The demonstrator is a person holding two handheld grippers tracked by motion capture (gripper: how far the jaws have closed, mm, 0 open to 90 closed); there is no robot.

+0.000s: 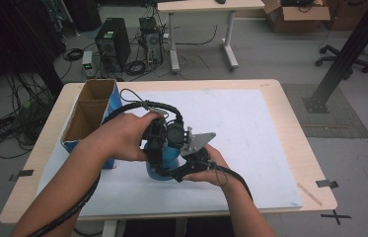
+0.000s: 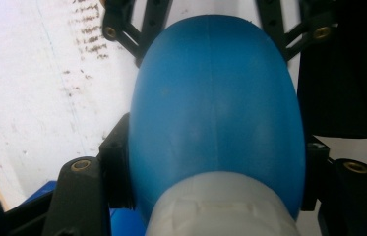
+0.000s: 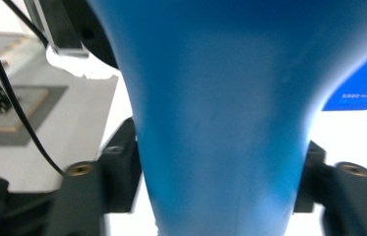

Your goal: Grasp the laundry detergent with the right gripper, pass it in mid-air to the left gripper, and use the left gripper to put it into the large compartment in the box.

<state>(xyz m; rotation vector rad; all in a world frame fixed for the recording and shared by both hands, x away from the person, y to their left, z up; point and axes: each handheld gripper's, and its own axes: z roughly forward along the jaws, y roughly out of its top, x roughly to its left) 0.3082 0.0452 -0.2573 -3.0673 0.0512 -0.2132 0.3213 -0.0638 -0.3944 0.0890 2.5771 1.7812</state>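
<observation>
A smooth blue plastic bottle (image 1: pixel 164 160) with a pale whitish neck (image 2: pixel 220 206) and a rounded, widening body stands near the middle of the white surface (image 1: pixel 250 138), beside an open cardboard box (image 1: pixel 90 113). The left gripper (image 1: pixel 154 148) fingers clamp its body; the right gripper (image 1: pixel 184 170) fingers bracket its narrower part, touching both sides.

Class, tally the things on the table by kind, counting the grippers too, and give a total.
Blue bottle: 1
Open cardboard box: 1
White mat: 1
Grippers, left gripper and right gripper: 2
Total: 5
</observation>
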